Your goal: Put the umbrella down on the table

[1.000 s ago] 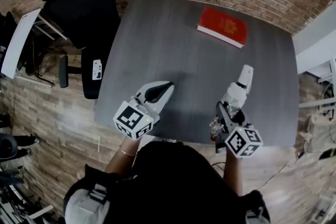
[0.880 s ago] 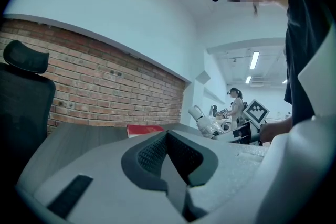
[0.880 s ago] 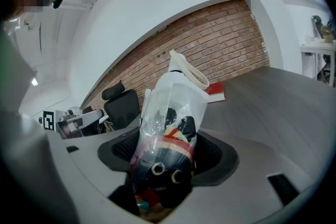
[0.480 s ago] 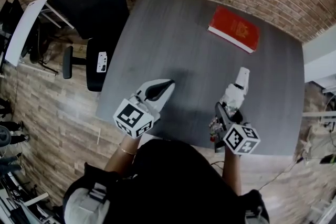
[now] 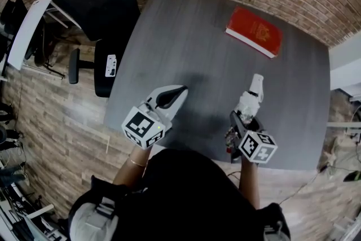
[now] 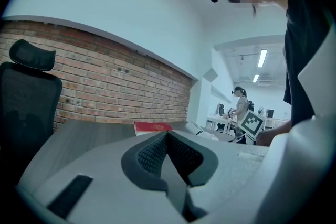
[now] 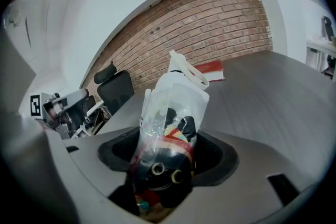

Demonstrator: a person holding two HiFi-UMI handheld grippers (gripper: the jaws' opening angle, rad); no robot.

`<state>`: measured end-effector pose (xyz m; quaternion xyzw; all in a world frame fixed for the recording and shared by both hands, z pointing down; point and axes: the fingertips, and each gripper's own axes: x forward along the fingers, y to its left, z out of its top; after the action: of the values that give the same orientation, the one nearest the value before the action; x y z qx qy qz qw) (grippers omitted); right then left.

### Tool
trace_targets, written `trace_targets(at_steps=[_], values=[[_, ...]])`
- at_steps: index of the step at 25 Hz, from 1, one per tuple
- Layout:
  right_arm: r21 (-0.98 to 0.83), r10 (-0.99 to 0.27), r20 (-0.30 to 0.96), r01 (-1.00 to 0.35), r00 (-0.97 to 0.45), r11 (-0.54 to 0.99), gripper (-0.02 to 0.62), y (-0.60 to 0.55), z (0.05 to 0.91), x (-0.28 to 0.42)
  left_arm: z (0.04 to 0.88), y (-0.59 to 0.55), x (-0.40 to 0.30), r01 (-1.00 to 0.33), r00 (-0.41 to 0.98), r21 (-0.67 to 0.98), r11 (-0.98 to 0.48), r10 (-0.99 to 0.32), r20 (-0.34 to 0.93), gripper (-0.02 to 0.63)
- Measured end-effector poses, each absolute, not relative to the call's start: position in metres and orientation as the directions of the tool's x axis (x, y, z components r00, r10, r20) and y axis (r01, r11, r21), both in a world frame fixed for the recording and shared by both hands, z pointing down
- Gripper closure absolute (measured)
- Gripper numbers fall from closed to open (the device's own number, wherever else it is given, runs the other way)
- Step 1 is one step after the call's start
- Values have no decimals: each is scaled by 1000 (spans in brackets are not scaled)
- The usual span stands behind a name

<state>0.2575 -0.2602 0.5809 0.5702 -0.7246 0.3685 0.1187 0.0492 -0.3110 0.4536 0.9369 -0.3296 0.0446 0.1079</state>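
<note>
Umbrella [image 5: 250, 101] tip toward red book [image 5: 254, 31]

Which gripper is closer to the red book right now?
Right. The right gripper, shut on the umbrella, sits below the book; the left gripper is farther, down-left of it.

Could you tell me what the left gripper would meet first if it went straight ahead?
Most likely the red book: it lies straight beyond the left gripper, jaws shut, with only bare table between. Height is unclear, so it might pass above it.
</note>
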Motion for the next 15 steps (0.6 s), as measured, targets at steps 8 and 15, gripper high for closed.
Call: trace_targets(at_steps=[8, 15], values=[[-403, -696, 637, -913, -331, 65, 304, -261, 602, 259, 460, -316, 53, -633, 774, 175, -754, -610, 169, 604], [-402, -668, 668, -915, -327, 46, 304, -261, 619, 261, 465, -321, 50, -643, 765, 182, -744, -617, 184, 604]])
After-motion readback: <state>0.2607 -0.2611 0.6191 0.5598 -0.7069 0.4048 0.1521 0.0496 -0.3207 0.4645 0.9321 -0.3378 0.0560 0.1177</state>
